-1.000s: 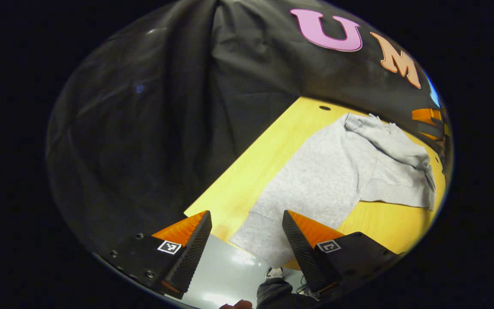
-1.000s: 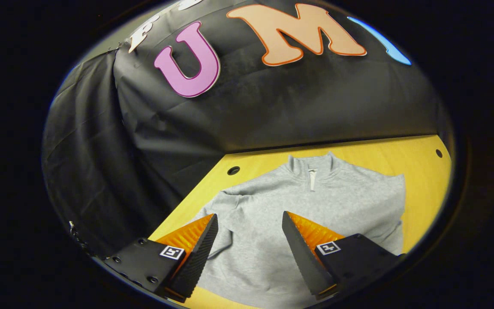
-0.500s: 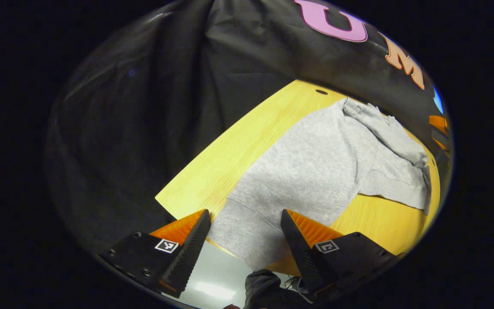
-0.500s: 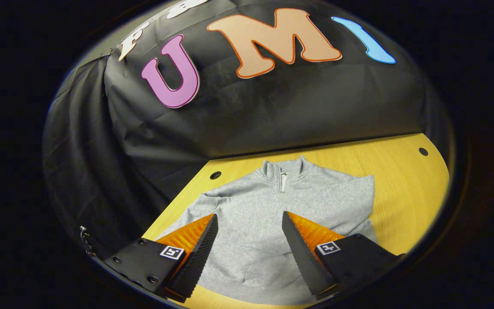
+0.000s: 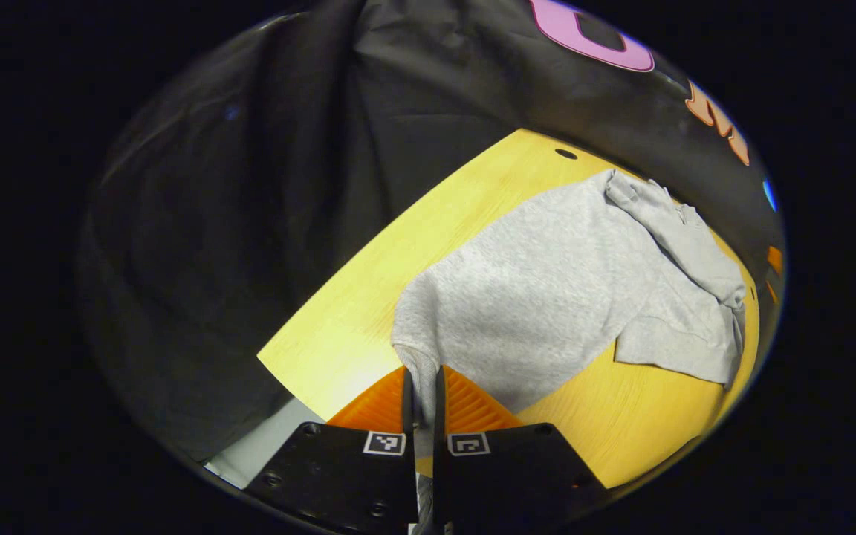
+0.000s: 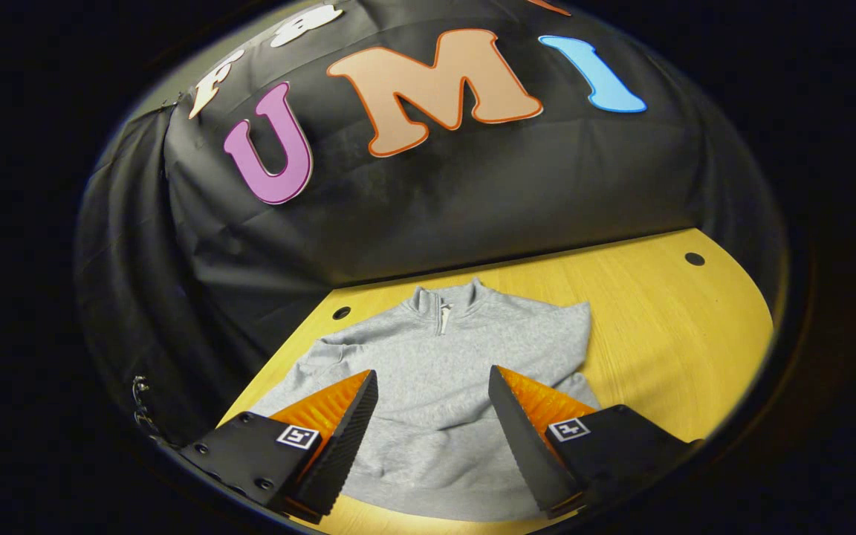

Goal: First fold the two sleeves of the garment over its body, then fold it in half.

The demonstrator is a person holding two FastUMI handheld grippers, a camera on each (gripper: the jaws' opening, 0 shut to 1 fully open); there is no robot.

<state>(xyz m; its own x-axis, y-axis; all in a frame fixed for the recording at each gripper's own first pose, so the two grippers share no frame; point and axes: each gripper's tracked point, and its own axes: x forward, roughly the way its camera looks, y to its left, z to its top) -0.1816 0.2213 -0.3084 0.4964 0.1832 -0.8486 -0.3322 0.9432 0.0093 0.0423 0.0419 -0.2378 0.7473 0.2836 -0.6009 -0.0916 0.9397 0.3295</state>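
Left claw point(image 5: 422, 394): fingers pressed together, pinching a fold of the grey quarter-zip sweatshirt point(image 5: 547, 282) at its near corner. The fabric rises into the pinch directly ahead of the claw. The rest of the sweatshirt lies spread on the yellow worktop point(image 5: 354, 327), extending ahead and to the right of the claw. One sleeve point(image 5: 666, 345) lies folded across the body at the far right. A round hole point(image 5: 565, 154) in the worktop sits beyond the garment's far end. Black cloth wall point(image 5: 250, 186) hangs past the worktop edge, ahead and left of the claw.

Right claw point(image 6: 432, 405): fingers spread wide, holding nothing, above the sweatshirt point(image 6: 435, 371), whose lower body lies between and under the fingers. The zip collar point(image 6: 443, 301) lies straight ahead. Worktop holes lie ahead-left point(image 6: 341, 313) and far ahead-right point(image 6: 694, 258). Bare worktop point(image 6: 666, 334) extends to the right of the claw.
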